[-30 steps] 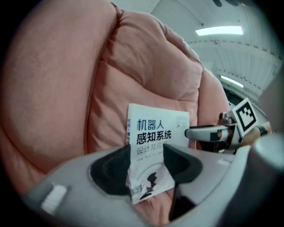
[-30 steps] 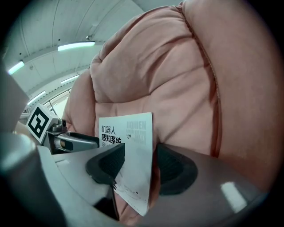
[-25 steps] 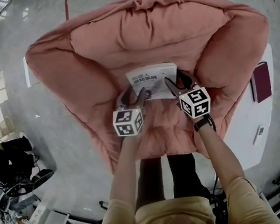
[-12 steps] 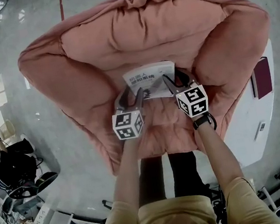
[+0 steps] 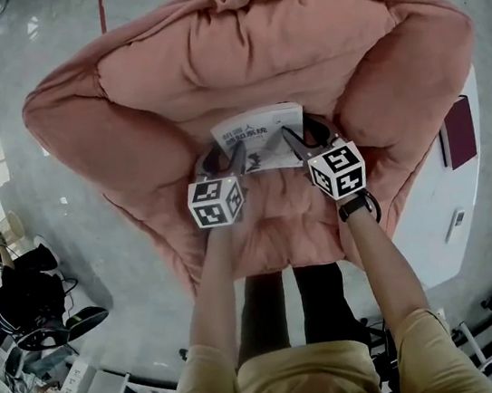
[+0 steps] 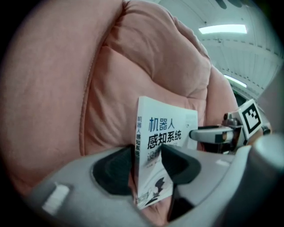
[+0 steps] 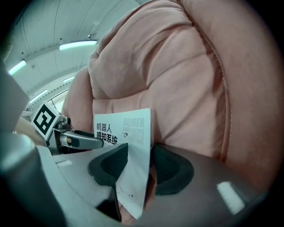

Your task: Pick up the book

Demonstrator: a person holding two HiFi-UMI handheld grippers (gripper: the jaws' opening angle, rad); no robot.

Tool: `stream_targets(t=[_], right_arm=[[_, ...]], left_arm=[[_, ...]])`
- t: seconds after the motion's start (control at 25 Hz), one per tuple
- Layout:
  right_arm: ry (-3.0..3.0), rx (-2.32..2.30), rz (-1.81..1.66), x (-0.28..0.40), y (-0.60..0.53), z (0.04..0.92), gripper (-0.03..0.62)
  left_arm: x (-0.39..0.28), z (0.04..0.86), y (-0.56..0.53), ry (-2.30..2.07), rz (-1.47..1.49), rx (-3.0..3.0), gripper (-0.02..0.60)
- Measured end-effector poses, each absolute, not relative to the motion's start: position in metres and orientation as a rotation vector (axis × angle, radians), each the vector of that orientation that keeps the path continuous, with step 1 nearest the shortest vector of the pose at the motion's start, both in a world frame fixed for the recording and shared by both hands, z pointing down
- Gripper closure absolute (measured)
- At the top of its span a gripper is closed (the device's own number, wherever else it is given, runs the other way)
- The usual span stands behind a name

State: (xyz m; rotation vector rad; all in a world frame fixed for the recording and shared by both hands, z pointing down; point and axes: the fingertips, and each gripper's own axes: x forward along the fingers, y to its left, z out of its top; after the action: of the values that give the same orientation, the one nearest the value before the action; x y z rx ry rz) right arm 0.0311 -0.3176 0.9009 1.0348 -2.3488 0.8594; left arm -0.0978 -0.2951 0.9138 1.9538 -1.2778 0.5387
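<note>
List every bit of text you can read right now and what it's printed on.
"机器人感知系统": front cover of the book, in two lines.
"机器人感知系…": down the book's spine, lower part hidden.
"JIQIREN": grey capitals at the cover's top corner, in the right gripper view; the lines under it are blurred.
Small print below the title: too small to read.

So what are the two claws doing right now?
Left claw: has just been closing, now grips the book.
Right claw: has just been closing, grips the same book.
</note>
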Motion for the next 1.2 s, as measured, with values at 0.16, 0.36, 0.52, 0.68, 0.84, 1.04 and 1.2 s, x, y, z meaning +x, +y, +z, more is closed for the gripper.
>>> stream_targets(t=[0.16,0.36,0.52,0.68,0.84,1.04,1.2], right_arm=[[-2.299,1.08,0.883,0.033,-0.317,0.904,0.453],[-2.238,1.155,0.861,0.043,-0.303,0.897,0.49],[-2.217,1.204,0.876,0.052,-0.286,0.89,0.497],[-2.223,1.22,0.886,0.058,-0.265,0.875,0.496],[-2.242,1.207,0.852,0.057,-0.245,0.852,0.493],[-2.298,1.186,0.813,0.056,-0.218,0.791,0.505],[-2.361,1.19,0.767,0.054,-0.204,0.719,0.522]], left_arm=[[-0.095,0.914,-0.293,-1.263,0.6,1.941,0.431],[-0.079,0.899,-0.266,-1.244,0.669,1.999,0.515],[-0.064,0.887,-0.243,-1.207,0.692,2.057,0.525],[-0.056,0.866,-0.217,-1.137,0.711,2.116,0.532],[-0.056,0.843,-0.19,-1.093,0.689,2.131,0.534],[-0.059,0.784,-0.171,-1.065,0.635,2.155,0.534],[-0.064,0.717,-0.168,-1.047,0.579,2.208,0.532]])
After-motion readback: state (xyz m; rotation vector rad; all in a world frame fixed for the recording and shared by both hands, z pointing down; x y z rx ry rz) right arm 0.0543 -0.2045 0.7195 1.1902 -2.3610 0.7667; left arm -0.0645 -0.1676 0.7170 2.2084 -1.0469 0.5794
